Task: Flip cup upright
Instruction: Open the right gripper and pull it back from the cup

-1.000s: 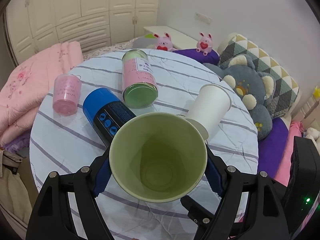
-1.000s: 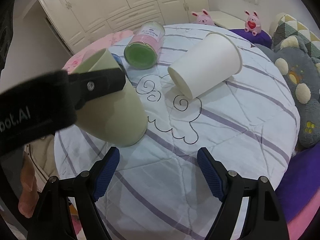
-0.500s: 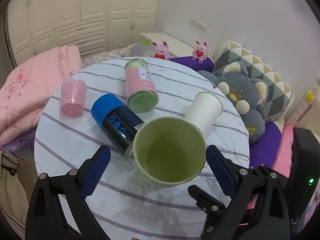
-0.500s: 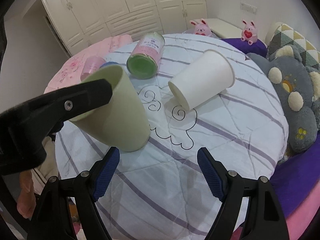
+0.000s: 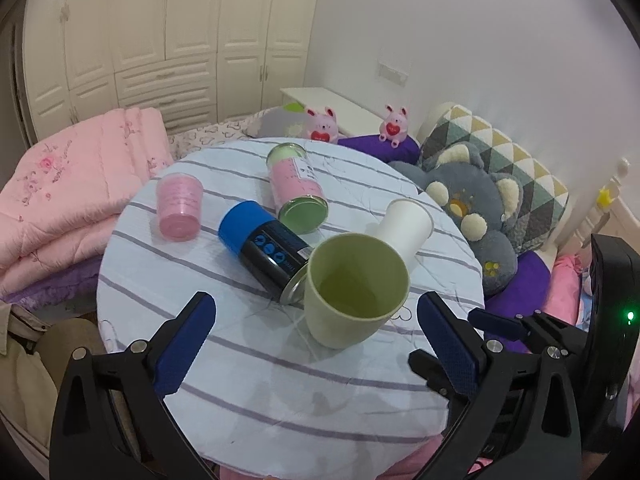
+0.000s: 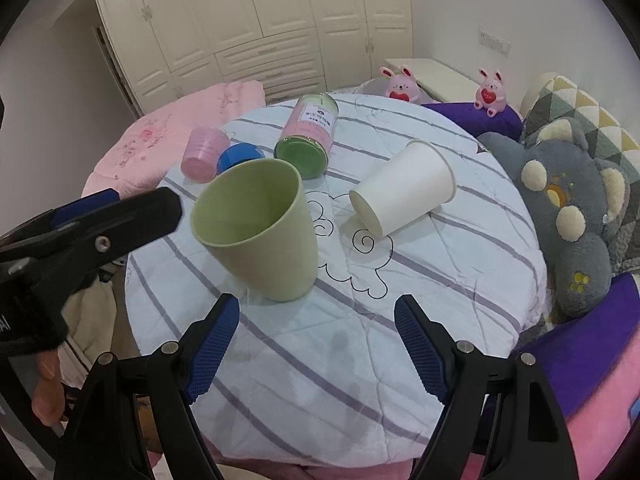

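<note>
From my left wrist camera I look down into the green cup [image 5: 354,290], which stands upright on the striped round table [image 5: 256,364], mouth up and nothing inside. This view also shows the whole blue-capped black canister [image 5: 266,250] lying on its side, its metal end right against the green cup's left flank. My right wrist camera hides most of that canister behind the green cup [image 6: 260,230]; only the blue cap [image 6: 239,156] peeks over the rim. In exchange it shows the black cloud drawing [image 6: 352,256] on the cloth between the two cups, which the left view barely catches.

The white paper cup [image 6: 404,192] lies on its side beyond and to the right of the green one, base toward me, apart from it. The pink-and-green jar [image 6: 310,136] lies tipped over farther back, and a small pink cup [image 6: 200,152] sits mouth-down near the far left edge. A grey plush bear [image 6: 568,216] and two pink bunny toys [image 6: 490,92] sit off the table to the right, with folded pink bedding [image 5: 68,192] to the left.

My left gripper [image 5: 312,344] is spread wide, both blue pads clear of the green cup, gripping nothing. In the right view its black finger [image 6: 120,216] reaches in from the left, just short of the cup's rim. My right gripper [image 6: 316,338] is likewise wide open over bare cloth near the cup's base, touching nothing.
</note>
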Demonstrator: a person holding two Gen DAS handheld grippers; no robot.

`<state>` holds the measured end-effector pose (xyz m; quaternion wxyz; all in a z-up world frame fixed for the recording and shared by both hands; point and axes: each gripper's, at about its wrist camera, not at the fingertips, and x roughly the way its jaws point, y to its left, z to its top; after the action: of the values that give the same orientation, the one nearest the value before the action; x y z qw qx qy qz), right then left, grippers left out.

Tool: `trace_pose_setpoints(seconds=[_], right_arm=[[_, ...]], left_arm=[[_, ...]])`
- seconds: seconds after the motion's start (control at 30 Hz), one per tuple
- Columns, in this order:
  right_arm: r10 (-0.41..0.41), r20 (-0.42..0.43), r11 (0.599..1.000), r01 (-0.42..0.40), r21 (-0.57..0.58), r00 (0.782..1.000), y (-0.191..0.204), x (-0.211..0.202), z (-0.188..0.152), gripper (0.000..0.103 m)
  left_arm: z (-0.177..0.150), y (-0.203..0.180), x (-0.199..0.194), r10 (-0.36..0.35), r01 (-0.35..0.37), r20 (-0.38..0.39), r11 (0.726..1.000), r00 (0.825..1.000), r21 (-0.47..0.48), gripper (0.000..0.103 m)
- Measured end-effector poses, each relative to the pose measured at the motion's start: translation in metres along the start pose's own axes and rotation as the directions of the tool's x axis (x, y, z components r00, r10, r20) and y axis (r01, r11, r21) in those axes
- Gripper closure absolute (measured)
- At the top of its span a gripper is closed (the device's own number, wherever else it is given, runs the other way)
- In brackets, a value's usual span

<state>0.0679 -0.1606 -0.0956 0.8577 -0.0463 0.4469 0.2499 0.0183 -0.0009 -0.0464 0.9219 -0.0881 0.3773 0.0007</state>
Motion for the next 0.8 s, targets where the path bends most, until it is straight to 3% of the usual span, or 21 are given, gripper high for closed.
trace_pose_setpoints(seconds=[0.27, 0.5, 0.73, 0.8], right_arm=[[-0.059, 0.078, 0.998, 0.059, 0.002, 0.995, 0.01, -0.029, -0.002, 0.022], [-0.152, 0.223, 0.988, 0.155, 0.007, 0.963, 0.024, -0.061, -0.003, 0.022], [-0.213, 0.449, 0.974, 0.225, 0.028, 0.868, 0.035, -0.097, -0.013, 0.022], [-0.221, 0.471, 0.972, 0.234, 0.032, 0.854, 0.037, -0.1, -0.013, 0.022]], left_arm=[[-0.007, 0.005, -0.034, -0.018, 0.01, 0.089, 0.996, 0.996, 0.085, 0.0], [-0.012, 0.005, -0.057, -0.063, 0.042, 0.16, 0.99, 0.985, 0.136, 0.0], [-0.019, 0.003, -0.07, -0.041, 0.001, 0.223, 0.984, 0.974, 0.179, 0.0], [-0.021, 0.002, -0.071, -0.041, -0.001, 0.221, 0.983, 0.974, 0.184, 0.0]])
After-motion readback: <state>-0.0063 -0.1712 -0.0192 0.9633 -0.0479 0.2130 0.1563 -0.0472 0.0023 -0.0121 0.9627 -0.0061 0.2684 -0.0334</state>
